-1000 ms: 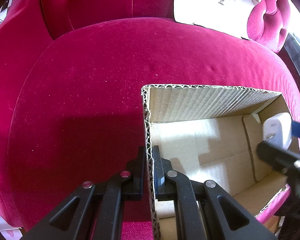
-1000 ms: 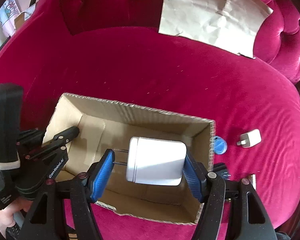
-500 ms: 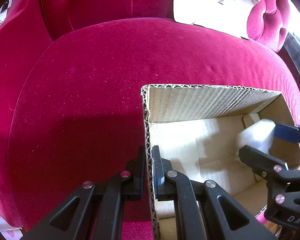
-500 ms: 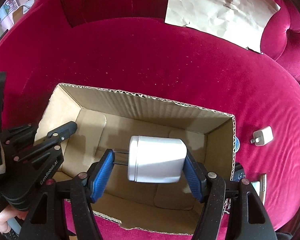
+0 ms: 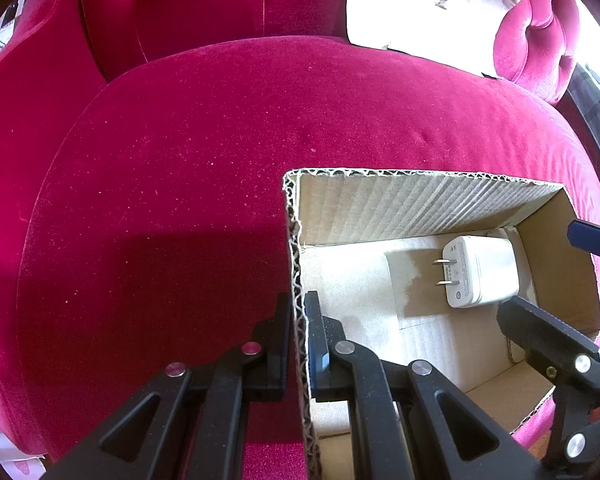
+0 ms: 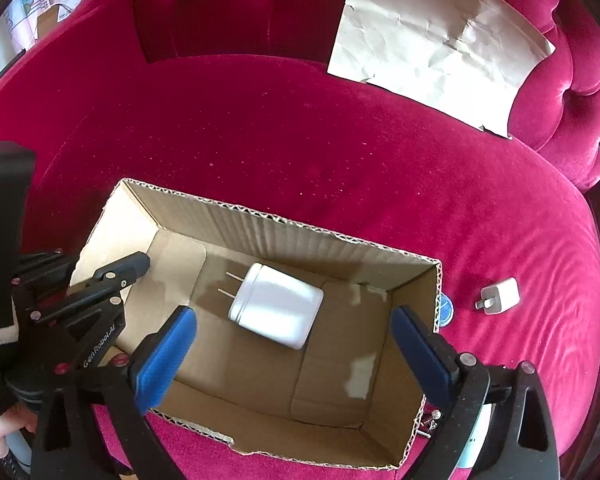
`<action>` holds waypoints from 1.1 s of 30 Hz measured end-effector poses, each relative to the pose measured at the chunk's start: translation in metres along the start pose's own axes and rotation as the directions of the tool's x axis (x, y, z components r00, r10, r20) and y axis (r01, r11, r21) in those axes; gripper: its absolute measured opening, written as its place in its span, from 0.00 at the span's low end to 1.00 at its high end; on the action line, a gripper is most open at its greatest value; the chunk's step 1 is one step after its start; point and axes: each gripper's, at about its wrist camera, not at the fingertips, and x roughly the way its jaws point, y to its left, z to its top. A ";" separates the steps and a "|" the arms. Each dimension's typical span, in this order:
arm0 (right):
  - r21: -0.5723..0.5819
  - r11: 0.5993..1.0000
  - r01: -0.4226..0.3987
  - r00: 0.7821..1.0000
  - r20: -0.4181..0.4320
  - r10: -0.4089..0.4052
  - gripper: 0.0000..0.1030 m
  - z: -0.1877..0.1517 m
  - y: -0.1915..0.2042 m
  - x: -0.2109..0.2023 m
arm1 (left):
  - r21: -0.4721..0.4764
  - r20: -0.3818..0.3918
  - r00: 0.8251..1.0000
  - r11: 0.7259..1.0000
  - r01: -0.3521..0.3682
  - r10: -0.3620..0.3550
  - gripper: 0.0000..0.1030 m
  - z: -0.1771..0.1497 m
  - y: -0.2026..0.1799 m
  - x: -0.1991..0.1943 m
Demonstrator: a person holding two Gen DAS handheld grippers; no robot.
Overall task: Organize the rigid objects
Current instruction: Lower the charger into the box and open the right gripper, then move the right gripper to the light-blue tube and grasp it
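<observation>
Our white two-pin plug adapter (image 6: 276,311) lies on the brown corrugated cardboard box (image 6: 300,236) floor, beyond our right gripper (image 6: 294,354), whose jaws have just been opening, now spread wide and empty. Our left gripper (image 5: 298,344) pinches the box's wall

1. Charger (image 6: 276,311): large, white, rounded block with two metal prongs, lying on its side on the box floor, prongs pointing toward the box's left end.
2. Box (image 6: 284,236): open brown corrugated cardboard, top flaps torn off, resting on the red velvet seat.
3. Small charger (image 6: 499,295): white cube on the seat, just right of the box.
</observation>
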 end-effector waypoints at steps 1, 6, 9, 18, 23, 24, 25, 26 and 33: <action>0.000 1.000 0.002 1.000 0.000 -0.002 0.97 0.000 0.001 0.000 | 0.000 0.000 1.000 1.000 0.000 0.000 0.06 0.000 0.000 0.000; 0.007 1.000 -0.002 1.000 0.007 0.002 0.97 -0.003 -0.002 -0.007 | 0.002 0.000 1.000 1.000 -0.002 0.002 0.06 0.000 0.000 0.000; 0.018 1.000 -0.004 1.000 0.016 0.004 0.97 -0.002 -0.009 -0.015 | 0.003 0.001 1.000 1.000 -0.002 0.002 0.06 0.000 0.000 0.000; 0.058 0.998 0.004 0.999 0.040 -0.006 0.97 -0.008 -0.037 -0.040 | 0.006 0.002 1.000 1.000 -0.010 0.010 0.06 0.000 -0.001 0.000; 0.096 0.995 0.017 0.998 0.052 -0.022 0.97 -0.009 -0.054 -0.051 | 0.003 0.002 1.000 1.000 -0.008 0.008 0.06 0.000 -0.002 0.000; 0.102 0.994 0.023 0.998 0.055 -0.029 0.97 -0.010 -0.059 -0.055 | 0.003 0.002 1.000 1.000 -0.008 0.008 0.06 -0.001 -0.002 0.000; 0.107 0.994 0.025 0.998 0.056 -0.031 0.97 -0.011 -0.062 -0.057 | 0.002 0.002 1.000 1.000 -0.008 0.008 0.06 0.000 -0.002 0.000; 0.112 0.993 0.030 0.998 0.057 -0.036 0.97 -0.012 -0.066 -0.060 | 0.002 0.002 1.000 1.000 -0.007 0.007 0.06 0.000 -0.001 0.000; 0.172 0.983 0.065 0.996 0.045 -0.074 0.97 -0.025 -0.100 -0.070 | 0.003 0.003 1.000 1.000 -0.009 0.009 0.06 0.000 0.000 0.000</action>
